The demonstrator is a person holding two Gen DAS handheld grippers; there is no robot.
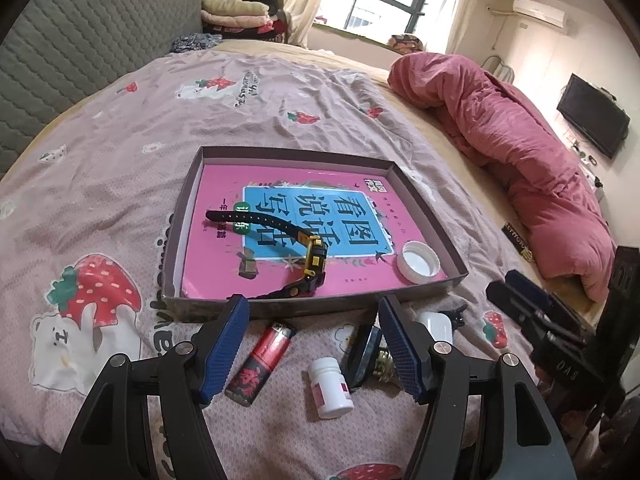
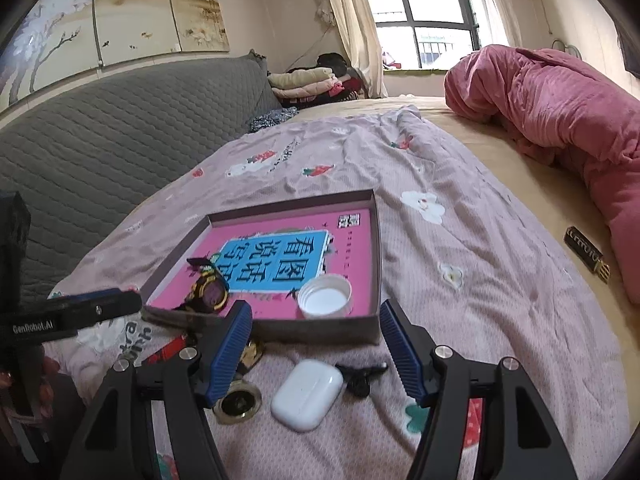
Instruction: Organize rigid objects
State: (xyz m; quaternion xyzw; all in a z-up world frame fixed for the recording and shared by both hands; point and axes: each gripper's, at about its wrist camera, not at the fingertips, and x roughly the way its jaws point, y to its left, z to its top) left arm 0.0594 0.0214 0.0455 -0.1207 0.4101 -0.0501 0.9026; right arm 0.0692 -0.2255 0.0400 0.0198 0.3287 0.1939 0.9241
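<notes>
A shallow grey box tray lies on the bed with a pink book inside. A black and yellow watch and a white cap lie in it. In front of the tray lie a red battery, a white pill bottle, a brass round piece, a white earbud case and a small black clip. My left gripper is open above the battery and bottle. My right gripper is open above the earbud case.
A rolled pink quilt lies along the bed's right side. A small dark bar-shaped item lies near it. A grey padded headboard runs on the left. Folded clothes sit at the far end.
</notes>
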